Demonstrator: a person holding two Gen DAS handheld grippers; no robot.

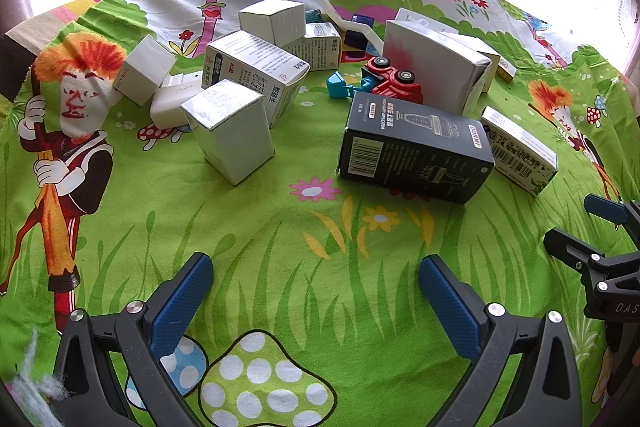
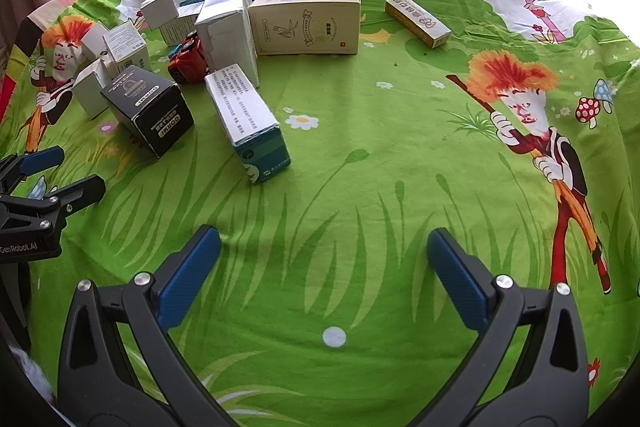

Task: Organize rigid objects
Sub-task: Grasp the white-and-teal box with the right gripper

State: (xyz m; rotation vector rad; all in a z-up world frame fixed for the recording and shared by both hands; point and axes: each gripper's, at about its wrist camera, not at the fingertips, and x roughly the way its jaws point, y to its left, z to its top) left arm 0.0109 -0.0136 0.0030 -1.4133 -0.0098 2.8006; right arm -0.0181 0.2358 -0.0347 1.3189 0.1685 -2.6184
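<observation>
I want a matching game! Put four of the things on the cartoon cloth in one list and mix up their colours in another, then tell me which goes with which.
Things:
1. toy truck
2. box with a barcode on its end
3. small box lying alone far from the pile
4. plain box standing near the left tongs

Colours:
A. white
B. yellow
C. red
D. black

Pairs: 1-C, 2-D, 3-B, 4-A
</observation>
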